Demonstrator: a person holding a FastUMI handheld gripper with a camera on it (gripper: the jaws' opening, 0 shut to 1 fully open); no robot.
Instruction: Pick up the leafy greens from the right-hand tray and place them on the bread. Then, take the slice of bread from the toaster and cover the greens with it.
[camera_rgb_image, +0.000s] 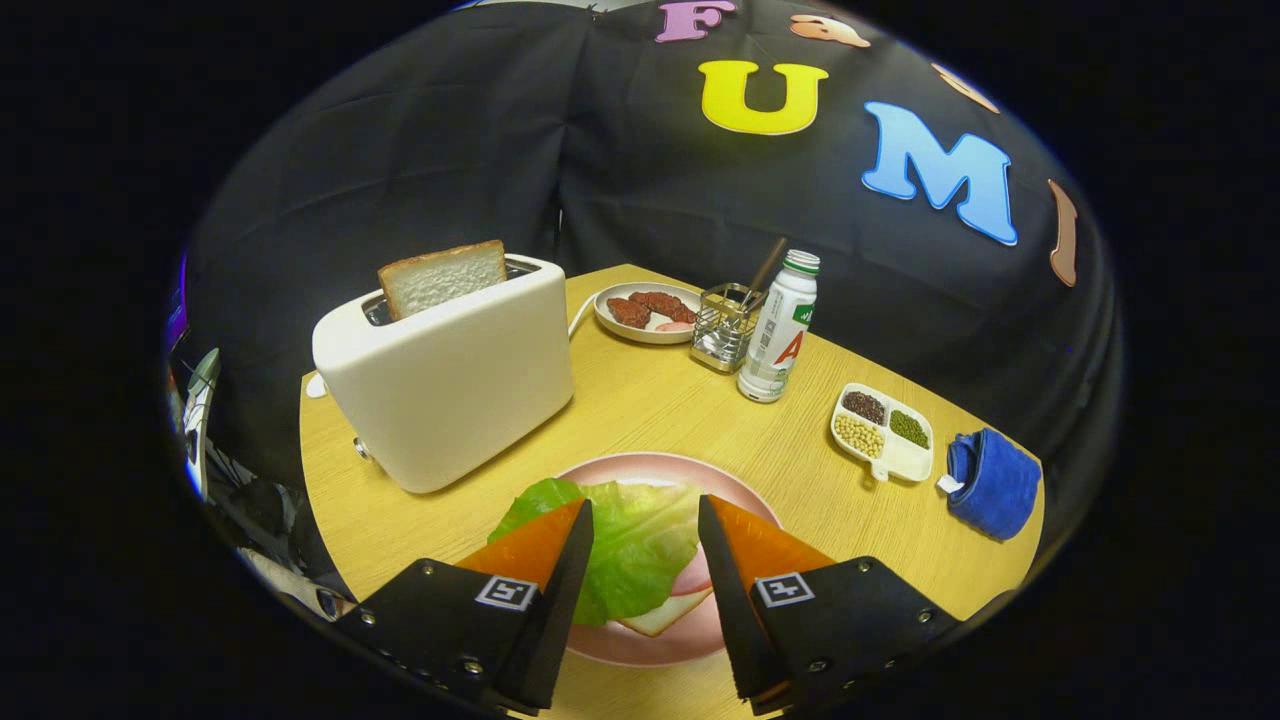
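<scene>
Tongs (645, 520) hang open above the pink plate (745, 500), and we see their two fingers spread wide with nothing held between them. Between and just under the fingers we find the leafy greens (630, 545), lying on the bread (665, 615) on that plate, with a pinkish slice showing at the edge of the greens. Beyond the left finger stands the white toaster (450, 385) on the desk (650, 400), and we see a slice of bread (443, 277) sticking up out of its slot. Farther back we make out a plate of dark red pieces (650, 310), a wire holder (725, 325) just beside it, and a white bottle (780, 325) touching or nearly touching that holder. To the right of the plate sits a divided dish of beans (885, 430), and near it a folded blue cloth (995, 480)
</scene>
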